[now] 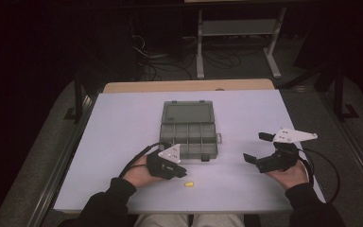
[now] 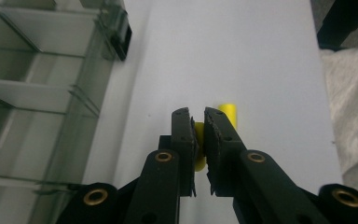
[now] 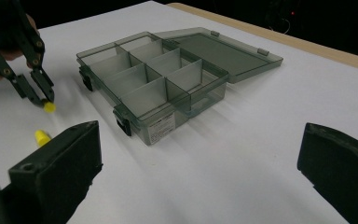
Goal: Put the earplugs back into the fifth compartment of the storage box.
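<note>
A small yellow piece [image 2: 198, 133] is pinched between the jaws of my left gripper [image 2: 196, 114], just above the white table. In the right gripper view, that left gripper [image 3: 44, 100] holds the yellow piece [image 3: 49, 107] at its tips. A second yellow piece [image 1: 187, 183] lies on the table close by; it is the second piece [image 2: 227, 113] just past the jaws and the second piece [image 3: 41, 136] at the left. The open grey compartment box [image 1: 189, 127] sits mid-table, lid folded back. My right gripper [image 1: 256, 147] hangs open and holds nothing to the box's right, jaws wide in its own view [image 3: 199, 130].
The white table [image 1: 123, 123] has a wooden strip [image 1: 189, 85] along its far edge. The box's compartments [image 3: 144, 74] hold nothing that I can see. Black cables trail from both grippers. A metal stand [image 1: 238, 28] and cords lie on the dark floor beyond.
</note>
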Motion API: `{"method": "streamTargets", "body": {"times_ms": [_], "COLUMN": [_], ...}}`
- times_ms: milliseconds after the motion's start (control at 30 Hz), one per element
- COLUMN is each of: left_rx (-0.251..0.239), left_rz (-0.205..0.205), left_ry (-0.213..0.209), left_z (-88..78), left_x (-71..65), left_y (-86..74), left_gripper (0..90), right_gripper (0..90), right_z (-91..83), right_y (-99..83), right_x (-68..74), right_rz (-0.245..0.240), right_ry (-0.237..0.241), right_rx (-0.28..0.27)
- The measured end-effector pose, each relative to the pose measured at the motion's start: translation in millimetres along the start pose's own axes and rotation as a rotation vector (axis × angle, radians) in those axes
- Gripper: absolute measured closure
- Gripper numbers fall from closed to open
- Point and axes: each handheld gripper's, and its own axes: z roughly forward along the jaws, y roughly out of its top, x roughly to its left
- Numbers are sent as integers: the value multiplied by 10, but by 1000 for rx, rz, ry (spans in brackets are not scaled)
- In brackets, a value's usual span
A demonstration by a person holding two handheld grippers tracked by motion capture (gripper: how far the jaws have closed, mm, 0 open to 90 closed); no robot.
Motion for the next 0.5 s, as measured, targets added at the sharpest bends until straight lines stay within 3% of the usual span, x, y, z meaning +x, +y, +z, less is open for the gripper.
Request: {"method": "streamTargets", "body": {"times_ms": [267,500], "left_rx": [-40,-57], "left_rz": [-17,-10], "left_ry": [9,53], "left_z": [-205,-419], "left_x": [78,145], "left_y": [30,112], "left_gripper": [824,824], "right_gripper": [0,0], "right_z": [-6,-3], "right_y": [-1,-1], "right_x": [-4,-3], "right_rz": [3,2], "right_ry": [-1,-1], "right_rx": [-2,-1]}}
